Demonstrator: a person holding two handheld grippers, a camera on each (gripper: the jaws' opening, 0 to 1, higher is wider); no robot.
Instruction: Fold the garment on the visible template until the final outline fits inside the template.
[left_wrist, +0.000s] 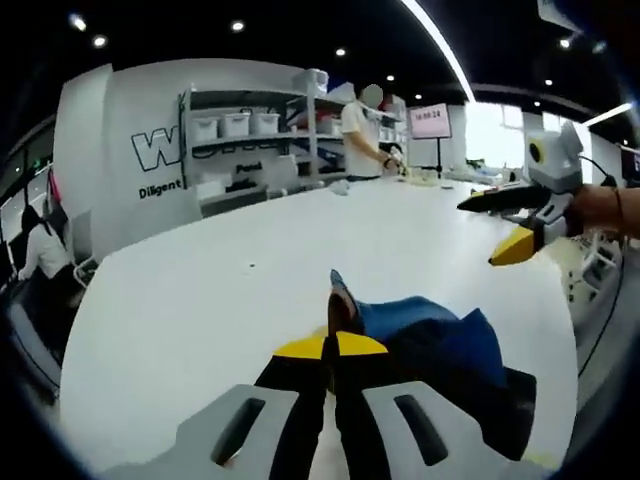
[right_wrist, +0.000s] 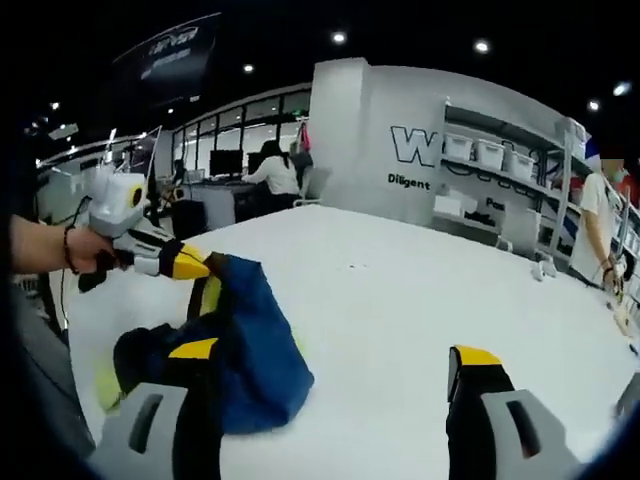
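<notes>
In the left gripper view, my left hand-held gripper (left_wrist: 333, 345) has its yellow-tipped jaws pinched together on a raised fold of the blue garment (left_wrist: 440, 340). The garment lies bunched on the white surface (left_wrist: 250, 270), just right of the jaws. Further right, my right hand-held gripper (left_wrist: 505, 228) hangs above the surface with its jaws spread wide, holding nothing. In the right gripper view, my left hand (right_wrist: 75, 248) comes in from the left and lifts an edge of the garment, which slumps in a heap near my own left jaw. Shelving (right_wrist: 500, 175) stands against the far wall.
</notes>
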